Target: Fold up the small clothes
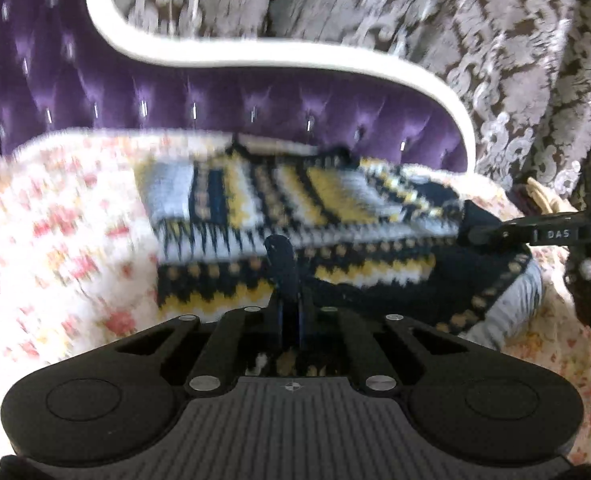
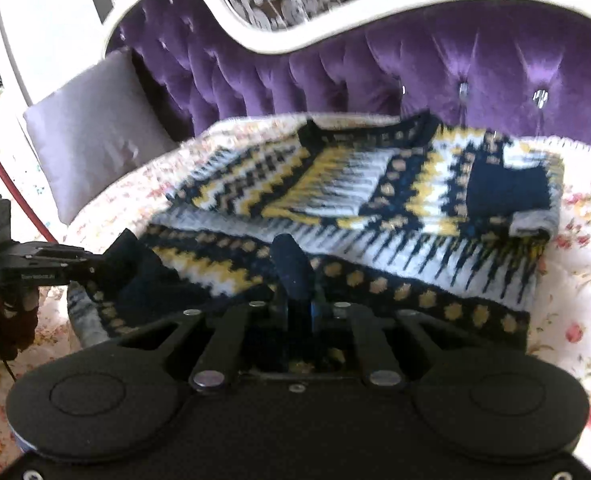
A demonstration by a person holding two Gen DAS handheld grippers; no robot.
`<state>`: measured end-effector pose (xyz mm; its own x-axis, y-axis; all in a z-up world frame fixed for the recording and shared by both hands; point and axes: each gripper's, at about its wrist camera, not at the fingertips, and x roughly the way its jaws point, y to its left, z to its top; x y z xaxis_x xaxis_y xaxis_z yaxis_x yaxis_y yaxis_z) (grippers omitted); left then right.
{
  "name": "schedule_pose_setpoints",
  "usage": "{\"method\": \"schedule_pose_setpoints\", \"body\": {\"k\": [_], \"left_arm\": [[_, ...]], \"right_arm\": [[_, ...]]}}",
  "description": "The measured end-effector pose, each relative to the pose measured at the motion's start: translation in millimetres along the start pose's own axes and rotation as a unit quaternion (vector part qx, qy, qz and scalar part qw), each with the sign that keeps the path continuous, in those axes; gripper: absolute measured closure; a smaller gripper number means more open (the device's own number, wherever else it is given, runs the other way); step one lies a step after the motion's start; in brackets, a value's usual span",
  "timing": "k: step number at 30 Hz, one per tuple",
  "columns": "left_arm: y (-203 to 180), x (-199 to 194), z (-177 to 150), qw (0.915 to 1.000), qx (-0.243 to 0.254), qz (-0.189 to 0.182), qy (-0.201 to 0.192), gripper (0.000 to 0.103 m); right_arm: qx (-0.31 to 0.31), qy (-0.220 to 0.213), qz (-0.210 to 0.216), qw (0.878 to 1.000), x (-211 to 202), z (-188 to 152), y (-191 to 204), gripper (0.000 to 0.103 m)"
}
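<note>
Both grippers' fingers (image 1: pixel 281 264) (image 2: pixel 291 264) grip the sweater (image 1: pixel 335 200) (one marked "DAS").

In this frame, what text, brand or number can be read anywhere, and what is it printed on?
"DAS": white letters on the side of the right gripper, seen from the left wrist camera.
A pale printed line on the left gripper, seen from the right wrist camera: too blurred to read.
The sweater shows no text.

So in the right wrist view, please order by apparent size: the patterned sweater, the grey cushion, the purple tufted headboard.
1. Purple tufted headboard and patterned sweater: both look similarly large; the sweater lies nearer the camera, so I leave them unranked.
2. Grey cushion: clearly smallest.
</note>
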<state>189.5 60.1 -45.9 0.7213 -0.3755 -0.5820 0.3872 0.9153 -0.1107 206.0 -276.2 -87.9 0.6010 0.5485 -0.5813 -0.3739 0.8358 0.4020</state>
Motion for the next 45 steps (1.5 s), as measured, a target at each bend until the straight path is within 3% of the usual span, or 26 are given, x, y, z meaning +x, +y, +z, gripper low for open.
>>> {"method": "schedule_pose_setpoints", "body": {"k": [7,13,19,26,29,32,34,36,39,40,43,45], "left_arm": [[-17.2,-28.5,54.3,0.9925,0.073,0.015,-0.097,0.097],[-5.8,11.6,121.1,0.9855,0.111,0.034,-0.124,0.097],[16.3,79.2,148.9,0.9884,0.106,0.063,-0.09,0.097],[54.2,153.5,134.7,0.9928,0.068,0.097,-0.014,0.097],[65.2,180.4,123.5,0.9889,0.067,0.13,0.025,0.096],[78.4,201.8,112.2,0.9805,0.062,0.169,0.078,0.094],[88.2,196.7,112.8,0.9831,0.042,0.164,0.07,0.094],[94.3,181.9,117.7,0.9845,0.018,0.164,0.06,0.093],[90.4,146.1,123.9,0.9856,0.008,0.166,0.028,0.093],[86.4,132.6,122.9,0.9874,0.009,0.156,0.02,0.092],[72.4,95.7,107.7,0.9922,0.009,0.124,0.009,0.073],[63.9,75.8,88.2,0.9943,-0.006,0.106,0.01,0.072]], "right_arm": [[-0.008,-0.097,-0.057,0.994,-53.6,25.0,14.4,0.086],[-0.015,-0.115,-0.106,0.988,-35.3,69.3,1.3,0.086],[-0.008,-0.103,-0.145,0.984,19.5,112.4,-28.3,0.086],[-0.008,-0.049,-0.179,0.983,95.1,124.4,-58.6,0.086],[-0.007,-0.016,-0.208,0.978,127.2,119.2,-70.5,0.084],[-0.001,0.017,-0.24,0.971,149.1,109.4,-83.2,0.062],[0.014,-0.005,-0.24,0.971,141.9,105.3,-89.1,0.05],[0.059,-0.055,-0.229,0.97,116.8,102.6,-96.0,0.044],[0.113,-0.111,-0.208,0.965,70.6,95.6,-108.7,0.043],[0.117,-0.114,-0.207,0.965,60.0,94.5,-111.7,0.043],[0.103,-0.103,-0.208,0.967,35.1,84.2,-113.7,0.049],[0.085,-0.078,-0.203,0.972,32.5,78.2,-112.3,0.05]]}}
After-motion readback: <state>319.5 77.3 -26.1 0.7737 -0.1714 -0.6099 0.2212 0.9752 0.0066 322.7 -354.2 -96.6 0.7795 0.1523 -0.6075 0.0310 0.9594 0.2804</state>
